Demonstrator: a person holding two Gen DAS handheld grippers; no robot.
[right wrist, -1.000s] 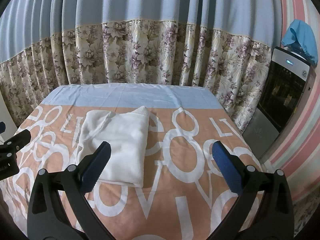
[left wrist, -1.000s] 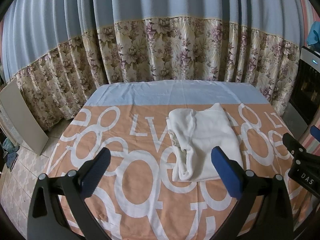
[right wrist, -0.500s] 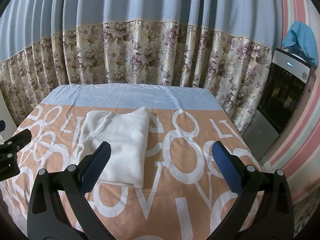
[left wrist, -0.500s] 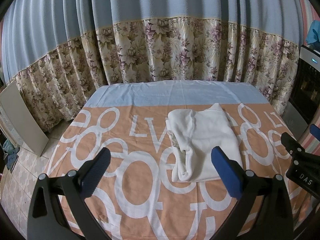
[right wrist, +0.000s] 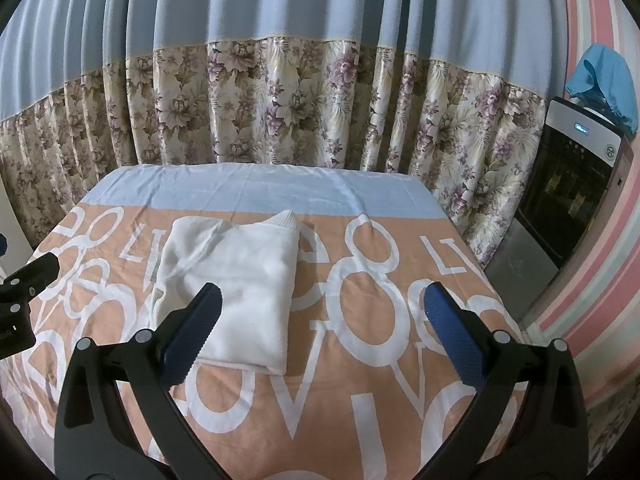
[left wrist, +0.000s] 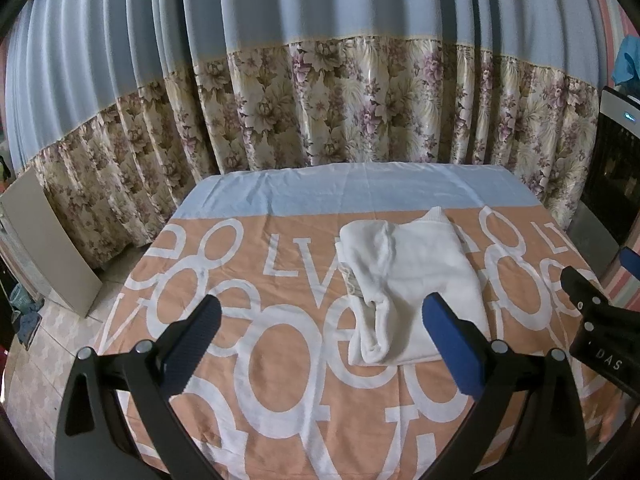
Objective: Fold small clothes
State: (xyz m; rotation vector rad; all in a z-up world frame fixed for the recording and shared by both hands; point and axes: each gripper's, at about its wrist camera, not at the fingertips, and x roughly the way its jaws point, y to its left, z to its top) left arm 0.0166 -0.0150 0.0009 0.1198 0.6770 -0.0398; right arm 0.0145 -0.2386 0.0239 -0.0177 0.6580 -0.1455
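A small white garment [left wrist: 408, 280] lies folded into a rough rectangle on the orange and white lettered table cover [left wrist: 248, 360]. It also shows in the right wrist view [right wrist: 236, 280]. My left gripper [left wrist: 320, 332] is open and empty, held above the table in front of the garment, its right finger over the garment's near right corner. My right gripper [right wrist: 320, 328] is open and empty, held to the right of the garment, its left finger over the garment's near edge. The right gripper's body [left wrist: 600, 320] shows at the left wrist view's right edge.
A blue and floral curtain [left wrist: 320, 100] hangs behind the table. A black appliance [right wrist: 568, 200] with a blue cloth [right wrist: 608, 80] on top stands at the right. A beige board [left wrist: 44, 240] leans at the left over a tiled floor. A light blue band [left wrist: 352, 188] covers the table's far edge.
Both grippers have drifted very slightly. The garment has not moved. Both grippers stay open.
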